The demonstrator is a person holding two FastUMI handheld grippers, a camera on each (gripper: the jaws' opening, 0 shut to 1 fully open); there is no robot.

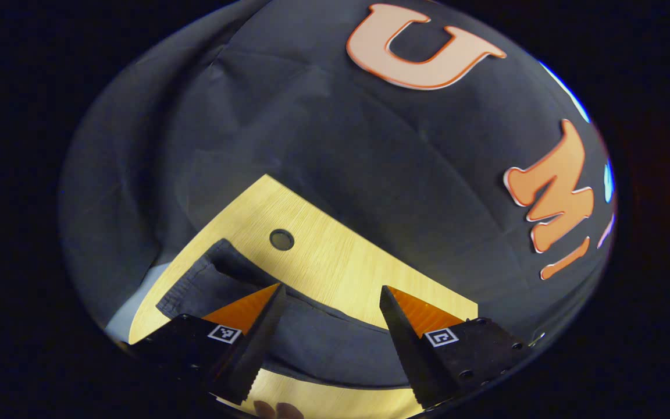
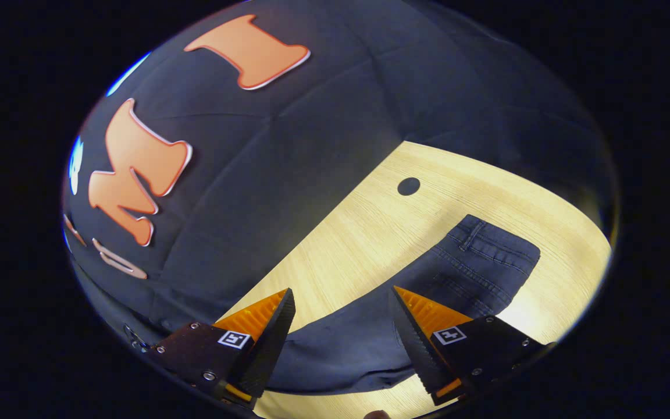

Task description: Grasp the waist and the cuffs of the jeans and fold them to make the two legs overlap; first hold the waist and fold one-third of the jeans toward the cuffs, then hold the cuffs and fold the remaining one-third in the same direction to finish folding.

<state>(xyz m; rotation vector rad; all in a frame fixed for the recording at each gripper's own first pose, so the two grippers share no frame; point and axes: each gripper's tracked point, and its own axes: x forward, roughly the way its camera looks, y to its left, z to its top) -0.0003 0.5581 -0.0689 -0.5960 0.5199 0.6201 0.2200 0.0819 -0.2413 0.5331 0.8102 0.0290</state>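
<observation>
The jeans are laid flat on the wooden counter, with the left claw and right claw both held wide above the cloth, nothing gripped. The denim is judged soft, limp and fairly heavy, best pinched at the thick waistband and cuff hem.

the left gripper view rides above the wooden table, looking forward and down past its own spread fingers at the cuff end of the jeans, close beneath, with the booth wall beyond. the right gripper view hangs just as near over the same table, tilted down between its own parted fingers at the waist end of the jeans. both share the tabletop, its round hole, the dark jeans and the black cloth wall behind.
</observation>
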